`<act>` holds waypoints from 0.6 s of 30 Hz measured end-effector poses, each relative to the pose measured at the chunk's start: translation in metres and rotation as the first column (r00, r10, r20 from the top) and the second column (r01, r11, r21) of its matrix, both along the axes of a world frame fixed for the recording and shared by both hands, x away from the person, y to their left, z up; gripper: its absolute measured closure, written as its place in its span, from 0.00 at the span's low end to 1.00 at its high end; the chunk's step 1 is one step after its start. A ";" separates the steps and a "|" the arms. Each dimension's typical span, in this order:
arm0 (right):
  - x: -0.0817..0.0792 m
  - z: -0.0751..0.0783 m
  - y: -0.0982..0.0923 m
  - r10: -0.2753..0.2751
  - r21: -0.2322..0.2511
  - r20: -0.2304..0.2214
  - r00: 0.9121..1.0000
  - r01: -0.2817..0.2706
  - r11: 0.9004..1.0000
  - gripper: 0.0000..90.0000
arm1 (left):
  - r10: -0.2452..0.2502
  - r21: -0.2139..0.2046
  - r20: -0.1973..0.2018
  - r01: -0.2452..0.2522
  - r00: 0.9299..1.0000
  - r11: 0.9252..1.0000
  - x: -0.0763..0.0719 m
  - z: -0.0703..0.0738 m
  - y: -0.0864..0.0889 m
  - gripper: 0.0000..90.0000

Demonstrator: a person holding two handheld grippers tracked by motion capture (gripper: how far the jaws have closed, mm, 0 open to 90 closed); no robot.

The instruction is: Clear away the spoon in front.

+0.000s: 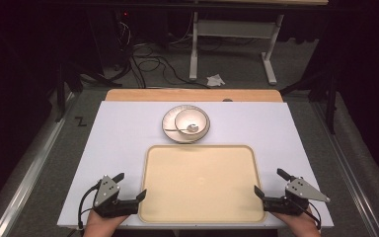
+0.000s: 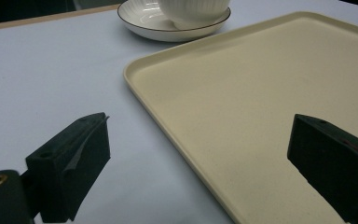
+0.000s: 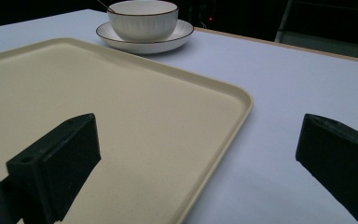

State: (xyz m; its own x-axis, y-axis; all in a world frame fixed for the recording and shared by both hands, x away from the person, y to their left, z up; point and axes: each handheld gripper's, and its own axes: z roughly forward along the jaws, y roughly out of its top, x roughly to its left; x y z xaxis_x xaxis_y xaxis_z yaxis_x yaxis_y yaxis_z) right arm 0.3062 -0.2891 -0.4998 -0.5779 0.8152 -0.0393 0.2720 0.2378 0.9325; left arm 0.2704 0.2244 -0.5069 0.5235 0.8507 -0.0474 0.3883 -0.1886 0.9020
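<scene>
A cream tray lies empty on the white table top, near the front edge. Behind it stands a white plate carrying a white bowl with a spoon in it. My left gripper is open at the tray's front left corner, its jaws straddling the tray's left rim. At the front right corner my right gripper is open too, its jaws either side of the tray's right rim. The bowl and plate show far off in the right gripper view.
The white table top ends in a wooden strip at the back. Beyond it are a grey floor, cables and a white desk frame. A metal rail runs along the left.
</scene>
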 end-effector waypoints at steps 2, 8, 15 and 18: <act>0.000 0.000 -0.002 0.000 0.003 0.008 1.000 0.000 1.000 0.00 | 0.002 0.002 -0.002 -0.002 1.000 1.000 0.000 0.000 0.001 0.07; 0.000 0.002 -0.007 -0.007 0.017 0.020 1.000 0.006 1.000 0.00 | 0.029 -0.016 -0.027 -0.029 0.999 0.999 0.002 -0.002 0.008 0.08; 0.000 0.003 -0.009 -0.016 0.024 0.018 1.000 0.015 1.000 0.00 | 0.033 -0.030 -0.025 -0.034 0.999 0.999 -0.001 -0.001 0.012 0.08; 0.000 0.003 -0.007 -0.010 0.018 0.019 1.000 0.010 1.000 0.00 | 0.033 -0.033 -0.020 -0.034 0.999 0.999 -0.002 -0.001 0.013 0.09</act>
State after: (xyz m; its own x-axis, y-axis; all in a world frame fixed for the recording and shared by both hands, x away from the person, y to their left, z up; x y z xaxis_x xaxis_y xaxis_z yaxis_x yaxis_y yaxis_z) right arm 0.3067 -0.2962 -0.4973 -0.5692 0.8215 -0.0354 0.2560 0.2180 0.9418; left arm 0.2688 0.2373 -0.5077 0.4935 0.8656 -0.0855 0.4111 -0.1455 0.8999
